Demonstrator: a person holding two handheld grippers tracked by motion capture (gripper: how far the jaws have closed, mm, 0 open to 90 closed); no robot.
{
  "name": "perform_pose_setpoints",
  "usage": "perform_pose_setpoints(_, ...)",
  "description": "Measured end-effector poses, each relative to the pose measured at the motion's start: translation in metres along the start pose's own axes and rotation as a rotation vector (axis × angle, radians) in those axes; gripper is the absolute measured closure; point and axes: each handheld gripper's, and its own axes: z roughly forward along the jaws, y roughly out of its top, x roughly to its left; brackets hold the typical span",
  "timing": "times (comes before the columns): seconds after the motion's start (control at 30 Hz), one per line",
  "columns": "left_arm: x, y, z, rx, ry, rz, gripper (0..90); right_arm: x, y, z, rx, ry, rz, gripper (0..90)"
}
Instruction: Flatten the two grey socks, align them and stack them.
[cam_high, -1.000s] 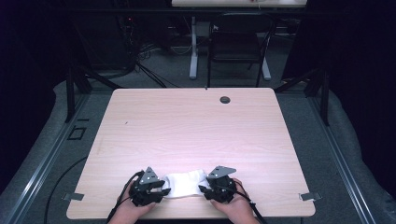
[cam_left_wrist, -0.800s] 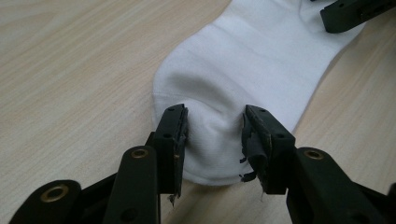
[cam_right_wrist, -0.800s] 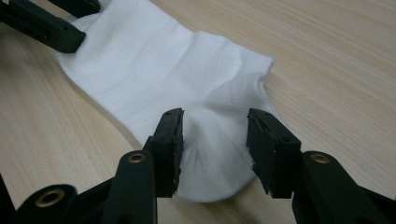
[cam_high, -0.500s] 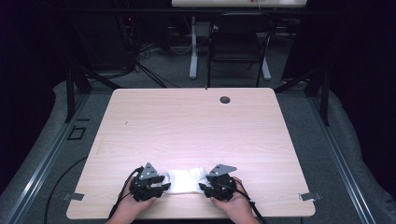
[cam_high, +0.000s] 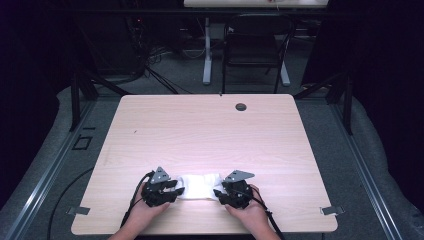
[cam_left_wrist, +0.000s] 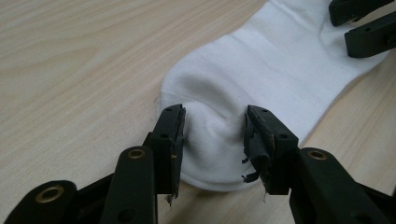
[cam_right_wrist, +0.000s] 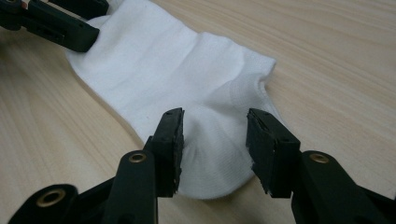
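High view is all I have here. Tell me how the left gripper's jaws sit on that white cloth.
Observer: It is a white sock. The left gripper has its jaws apart, one on each side of a bunched fold at one end of the sock.
Operator: Report the right gripper too.
Observer: The right gripper stands the same way at the other end: jaws apart, sock fabric between them, not pinched flat.
Operator: Say whether the sock is off the table.
Observer: No. In both gripper views its middle lies flat on the wooden table; only the fabric between the jaws is puckered.
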Motion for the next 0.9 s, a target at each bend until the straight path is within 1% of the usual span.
perform_pose_setpoints(0.1, 0.003, 0.003, 0.002, 0.002, 0.003, -0.002, 56.5, -0.002, 0.002, 0.003, -0.01, 0.001, 0.01, 56.5)
perform_pose_setpoints(0.13, 0.004, 0.003, 0.003, 0.0, 0.005, -0.008, 56.0, -0.003, 0.002, 0.004, -0.017, -0.001, 0.016, 56.4)
perform_pose_setpoints(0.17, 0.005, 0.004, 0.004, -0.009, 0.003, -0.024, 55.6, -0.003, 0.003, 0.004, -0.014, 0.001, 0.015, 56.2)
perform_pose_setpoints(0.2, 0.007, 0.005, 0.005, -0.014, 0.003, -0.025, 55.2, -0.005, 0.004, 0.005, -0.013, 0.0, 0.013, 55.9)
perform_pose_setpoints(0.23, 0.008, 0.005, 0.006, -0.016, 0.001, -0.034, 55.0, -0.006, 0.006, 0.006, -0.007, -0.002, 0.015, 55.3)
perform_pose_setpoints(0.27, 0.01, 0.006, 0.007, -0.019, 0.001, -0.032, 54.8, -0.007, 0.006, 0.007, -0.014, 0.0, 0.019, 54.9)
perform_pose_setpoints(0.33, 0.011, 0.006, 0.008, -0.033, 0.0, -0.054, 54.0, -0.009, 0.01, 0.009, -0.008, -0.002, 0.025, 54.4)
perform_pose_setpoints(0.37, 0.013, 0.006, 0.009, -0.038, 0.0, -0.061, 52.8, -0.01, 0.01, 0.01, -0.011, 0.0, 0.023, 54.0)
perform_pose_setpoints(0.43, 0.014, 0.007, 0.01, -0.044, 0.004, -0.065, 50.4, -0.012, 0.012, 0.013, -0.015, 0.004, 0.038, 52.2)
perform_pose_setpoints(0.47, 0.014, 0.007, 0.01, -0.047, -0.004, -0.067, 49.1, -0.013, 0.013, 0.014, -0.017, 0.005, 0.046, 50.7)
perform_pose_setpoints(0.53, 0.014, 0.006, 0.011, -0.051, -0.007, -0.071, 46.8, -0.013, 0.014, 0.015, -0.022, 0.004, 0.058, 48.9)
perform_pose_setpoints(0.63, 0.013, 0.006, 0.011, -0.05, -0.007, -0.062, 44.4, -0.012, 0.014, 0.016, -0.026, 0.002, 0.043, 47.1)
perform_pose_setpoints(0.67, 0.013, 0.006, 0.011, -0.05, -0.007, -0.063, 43.9, -0.012, 0.014, 0.016, -0.022, -0.001, 0.031, 46.8)
perform_pose_setpoints(0.77, 0.013, 0.007, 0.01, -0.052, -0.005, -0.067, 43.4, -0.011, 0.014, 0.016, -0.024, -0.005, 0.033, 46.1)
perform_pose_setpoints(0.83, 0.013, 0.007, 0.009, -0.06, -0.001, -0.082, 43.2, -0.01, 0.014, 0.015, -0.029, -0.003, 0.042, 46.0)
perform_pose_setpoints(0.87, 0.013, 0.008, 0.008, -0.066, -0.001, -0.08, 43.0, -0.009, 0.015, 0.014, -0.028, -0.005, 0.04, 45.8)
perform_pose_setpoints(0.9, 0.013, 0.009, 0.006, -0.069, -0.008, -0.081, 42.9, -0.008, 0.016, 0.013, -0.036, -0.007, 0.04, 45.4)
